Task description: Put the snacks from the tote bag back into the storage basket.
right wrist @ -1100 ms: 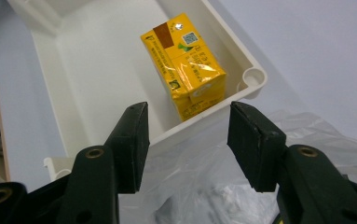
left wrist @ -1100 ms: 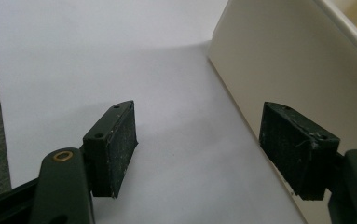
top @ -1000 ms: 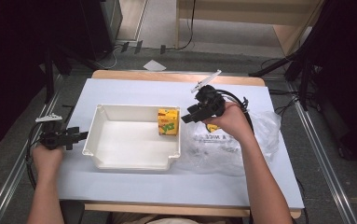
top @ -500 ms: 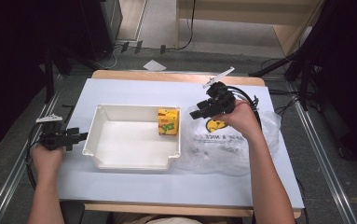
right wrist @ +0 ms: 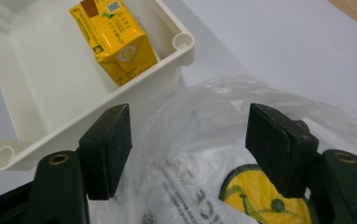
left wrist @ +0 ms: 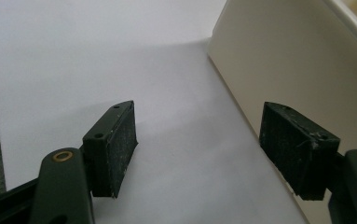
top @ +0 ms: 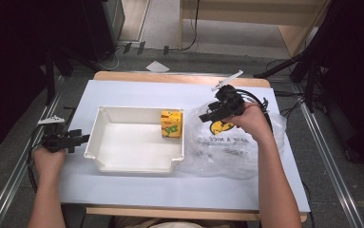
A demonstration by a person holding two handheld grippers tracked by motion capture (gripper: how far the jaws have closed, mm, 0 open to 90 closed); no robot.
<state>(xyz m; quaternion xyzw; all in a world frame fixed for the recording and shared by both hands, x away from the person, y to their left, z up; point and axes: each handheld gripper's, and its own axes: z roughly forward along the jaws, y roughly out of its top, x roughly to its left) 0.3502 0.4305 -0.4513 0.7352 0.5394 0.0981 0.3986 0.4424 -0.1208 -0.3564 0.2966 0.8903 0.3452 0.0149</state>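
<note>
While right gripper (top: 207, 115) hovers over plastic bag (top: 236, 147) just right of tray (top: 134, 164), jaws just opened wide, nothing between, we note risk: pads snag loose film, dragging bag against tray. Juice carton (top: 171, 124) stands inside tray, right wall. Left gripper (top: 82, 139) open, empty, left of tray.

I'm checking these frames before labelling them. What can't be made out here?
- Juice carton: its print is too small in the high view; in the right gripper view the top edge cuts it off.
- Plastic bag: whether anything is inside; crumpled, glaring film blurs it in both views.
- White tray: its inside is hidden by its own wall in the left gripper view.
- Bag lettering: cut off by the bottom edge.
</note>
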